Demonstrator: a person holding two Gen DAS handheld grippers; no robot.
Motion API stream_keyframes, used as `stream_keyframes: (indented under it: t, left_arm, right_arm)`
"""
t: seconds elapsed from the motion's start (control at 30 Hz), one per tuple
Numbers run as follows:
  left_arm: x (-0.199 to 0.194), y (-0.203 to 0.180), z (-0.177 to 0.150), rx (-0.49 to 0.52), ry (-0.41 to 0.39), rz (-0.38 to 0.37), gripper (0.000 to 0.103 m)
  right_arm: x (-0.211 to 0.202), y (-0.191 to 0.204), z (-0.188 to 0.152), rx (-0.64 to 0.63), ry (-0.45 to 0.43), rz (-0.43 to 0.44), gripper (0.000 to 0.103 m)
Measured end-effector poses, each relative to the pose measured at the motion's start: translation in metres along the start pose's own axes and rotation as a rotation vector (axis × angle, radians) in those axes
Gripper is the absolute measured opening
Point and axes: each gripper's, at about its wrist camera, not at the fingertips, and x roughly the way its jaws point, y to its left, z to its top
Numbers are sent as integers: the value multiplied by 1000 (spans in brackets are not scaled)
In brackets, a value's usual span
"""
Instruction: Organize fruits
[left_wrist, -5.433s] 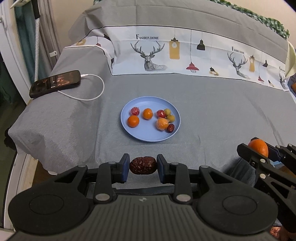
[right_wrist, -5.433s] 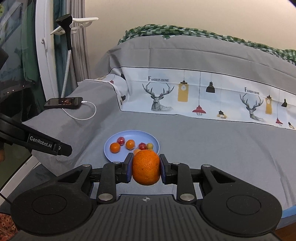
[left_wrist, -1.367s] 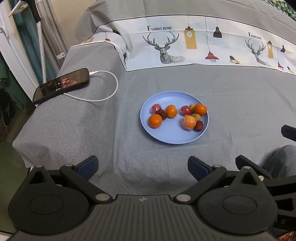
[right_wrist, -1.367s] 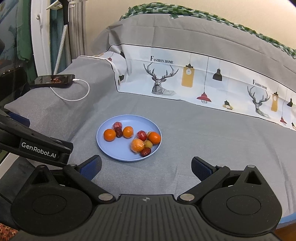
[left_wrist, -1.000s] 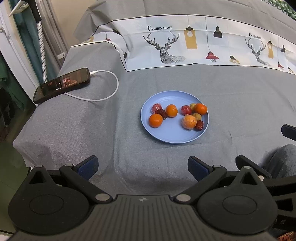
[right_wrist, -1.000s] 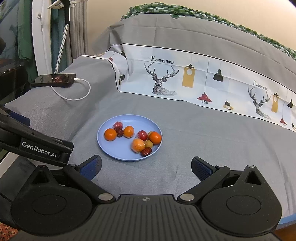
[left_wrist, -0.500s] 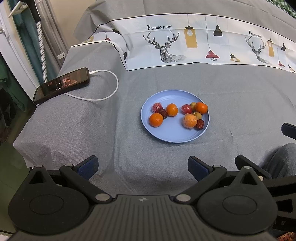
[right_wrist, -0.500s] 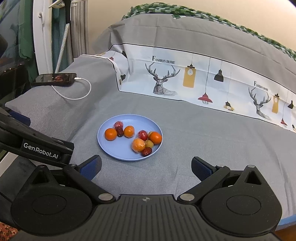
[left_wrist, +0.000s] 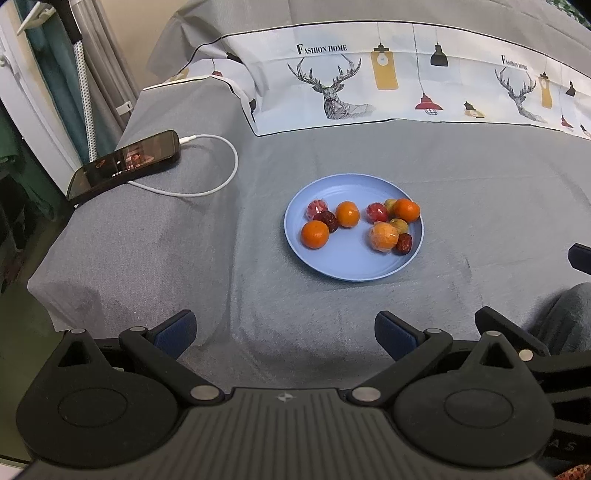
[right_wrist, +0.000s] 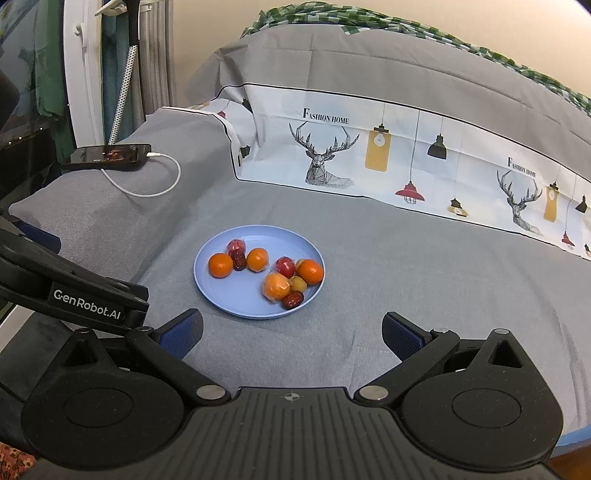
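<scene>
My left gripper (left_wrist: 283, 330) hangs at the bottom of its frame with its blue-padded fingers spread wide and nothing between them. My right gripper (right_wrist: 292, 334) is likewise splayed apart and empty, low in its own frame. Ahead of both, near frame centre, the round pale-blue plastic plate (left_wrist: 351, 267) sits on the grey bed sheet (left_wrist: 480, 206). On it I see three small oranges, one plastic-wrapped orange fruit (left_wrist: 384, 236), two wrapped red fruits, two dark red dates and two small yellow-green fruits. At upper left lies a black smartphone (left_wrist: 125, 164) with a white charging cable (left_wrist: 221, 173) plugged in.
</scene>
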Motion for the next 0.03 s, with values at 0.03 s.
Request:
stream_keyframes:
  t: [0.03]
  left_arm:
    - [0, 0, 0, 1, -2, 0, 103]
  right_arm:
    - [0, 1, 0, 0, 1, -2, 102]
